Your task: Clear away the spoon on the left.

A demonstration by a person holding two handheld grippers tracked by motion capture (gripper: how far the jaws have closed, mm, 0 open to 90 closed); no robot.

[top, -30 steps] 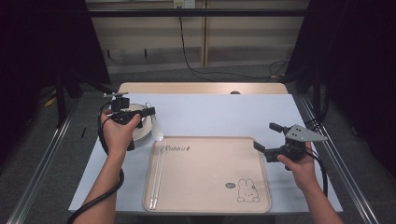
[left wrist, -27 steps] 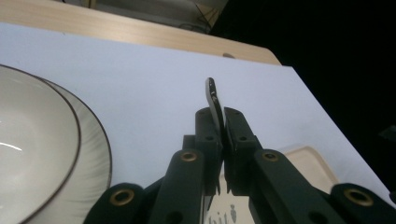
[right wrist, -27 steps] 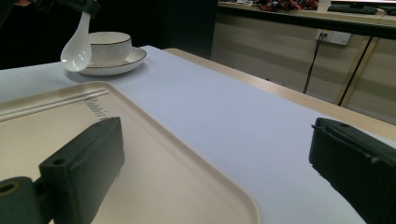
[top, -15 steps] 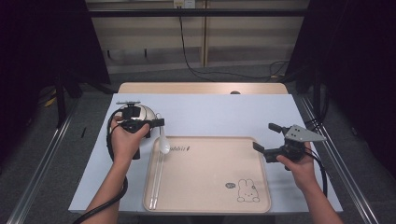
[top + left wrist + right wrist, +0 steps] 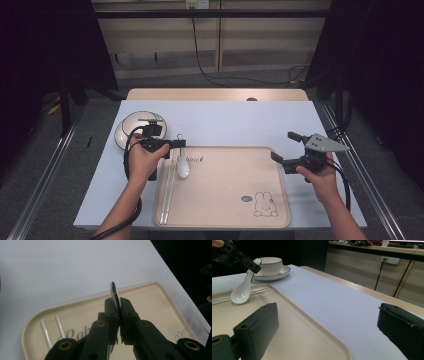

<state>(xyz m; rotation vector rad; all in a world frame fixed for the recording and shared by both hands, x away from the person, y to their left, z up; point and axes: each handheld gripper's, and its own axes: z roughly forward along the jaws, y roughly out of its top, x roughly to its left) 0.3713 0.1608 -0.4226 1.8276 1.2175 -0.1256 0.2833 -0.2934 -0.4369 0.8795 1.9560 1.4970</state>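
The white table point(image 5: 240, 120) carries a beige tray point(image 5: 235, 200) at six o'clock of its middle. At ten o'clock of the tray a bowl sits on a saucer point(image 5: 125, 131). Two pale chopsticks point(image 5: 167, 195) lie side by side along the tray's nine o'clock edge.

My left gripper point(image 5: 172, 145) pinches the handle of the white spoon point(image 5: 183, 165); in the left gripper view the handle point(image 5: 115, 296) stands on edge between pads pressed tight on it. The spoon hangs bowl-down at the tray's ten o'clock corner, just beside the chopsticks; I cannot tell whether it touches the tray yet. My right gripper point(image 5: 292, 150) waits with jaws spread wide over the table at the tray's three o'clock edge, holding nothing.

The risk, I reckon: the glazed handle is thin and slick, so it could swivel in my pinch. If I let go too high, the spoon may clatter, roll onto the chopsticks and knock them askew.
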